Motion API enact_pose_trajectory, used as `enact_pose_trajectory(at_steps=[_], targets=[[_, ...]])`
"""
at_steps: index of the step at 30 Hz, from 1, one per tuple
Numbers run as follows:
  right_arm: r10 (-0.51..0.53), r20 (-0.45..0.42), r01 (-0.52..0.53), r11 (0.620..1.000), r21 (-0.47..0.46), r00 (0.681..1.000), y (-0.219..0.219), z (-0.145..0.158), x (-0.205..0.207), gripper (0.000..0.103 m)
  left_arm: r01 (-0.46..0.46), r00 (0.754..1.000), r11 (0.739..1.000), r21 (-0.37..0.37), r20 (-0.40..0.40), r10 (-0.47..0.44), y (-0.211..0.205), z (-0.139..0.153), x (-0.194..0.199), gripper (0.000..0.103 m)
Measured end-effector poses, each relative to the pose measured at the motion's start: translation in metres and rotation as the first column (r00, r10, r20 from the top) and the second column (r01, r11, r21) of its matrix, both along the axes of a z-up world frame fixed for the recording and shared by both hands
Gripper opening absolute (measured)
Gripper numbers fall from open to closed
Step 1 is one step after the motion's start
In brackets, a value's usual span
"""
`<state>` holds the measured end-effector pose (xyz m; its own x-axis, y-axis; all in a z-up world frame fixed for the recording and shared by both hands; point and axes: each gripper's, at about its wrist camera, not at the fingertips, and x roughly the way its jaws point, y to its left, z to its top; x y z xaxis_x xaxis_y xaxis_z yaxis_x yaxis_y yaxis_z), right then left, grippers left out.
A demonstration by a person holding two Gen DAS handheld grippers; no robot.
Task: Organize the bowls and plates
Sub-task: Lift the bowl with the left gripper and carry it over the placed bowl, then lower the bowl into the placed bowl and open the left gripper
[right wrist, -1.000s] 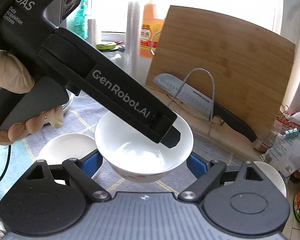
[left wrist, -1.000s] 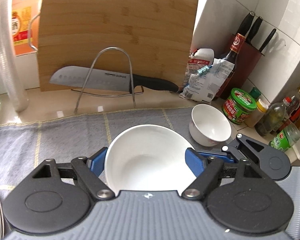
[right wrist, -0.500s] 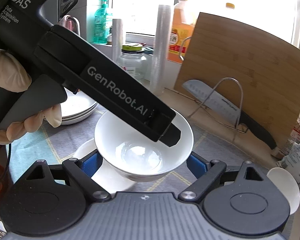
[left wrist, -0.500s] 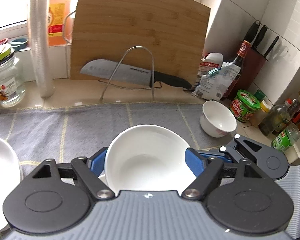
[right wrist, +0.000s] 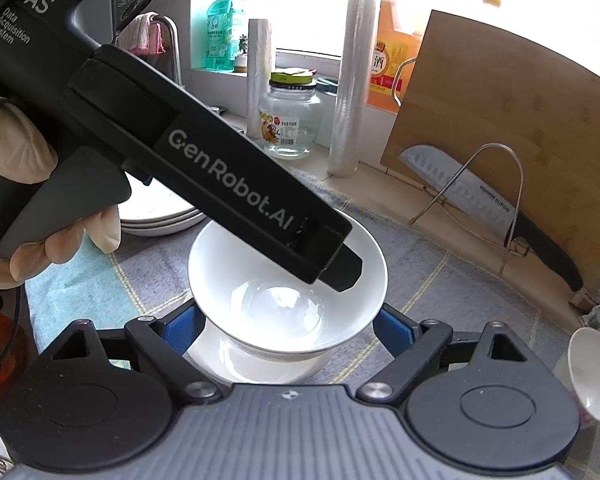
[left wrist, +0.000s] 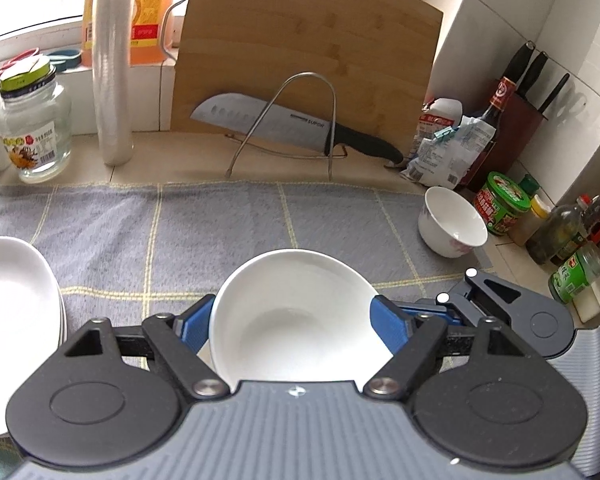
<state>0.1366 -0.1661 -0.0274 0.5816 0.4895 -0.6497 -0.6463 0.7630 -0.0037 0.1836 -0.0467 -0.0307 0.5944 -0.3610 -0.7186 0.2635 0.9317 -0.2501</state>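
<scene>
A wide white bowl (left wrist: 296,316) sits between the blue pads of my left gripper (left wrist: 292,326), which is shut on it. In the right wrist view the same bowl (right wrist: 260,320) hangs just above a white dish (right wrist: 260,364) on the grey cloth, with the left gripper's black body (right wrist: 204,172) across it. My right gripper (right wrist: 284,330) is open, one pad on each side of the bowl, not touching it. A small white bowl (left wrist: 452,224) stands at the cloth's right edge. A stack of white plates (left wrist: 16,300) lies at the left.
A bamboo cutting board (left wrist: 300,68) and a knife (left wrist: 284,126) on a wire rack stand behind. A glass jar (left wrist: 34,128) and plastic cup stacks (left wrist: 112,60) are at the back left. Sauce bottles and jars (left wrist: 540,216) crowd the right corner.
Both grippers and the held bowl have moved left over the cloth; the plate stack and jar have come into view. The bowl now hangs over the white dish.
</scene>
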Motion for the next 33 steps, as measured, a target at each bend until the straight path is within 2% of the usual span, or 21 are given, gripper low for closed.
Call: enact_pose_trajectory(at_steps=[21, 33], targets=[[0.013, -0.079, -0.014, 1.0, -0.002, 0.997, 0.01, -0.019, 0.006, 0.093, 0.0, 1.0, 1.0, -0.007, -0.028, 0.0, 0.011, -0.023, -0.003, 0.081], [0.015, -0.09, -0.016, 1.0, -0.008, 0.996, 0.011, -0.023, 0.007, 0.093, -0.001, 0.999, 1.0, -0.013, -0.035, 0.0, 0.011, -0.027, -0.002, 0.081]])
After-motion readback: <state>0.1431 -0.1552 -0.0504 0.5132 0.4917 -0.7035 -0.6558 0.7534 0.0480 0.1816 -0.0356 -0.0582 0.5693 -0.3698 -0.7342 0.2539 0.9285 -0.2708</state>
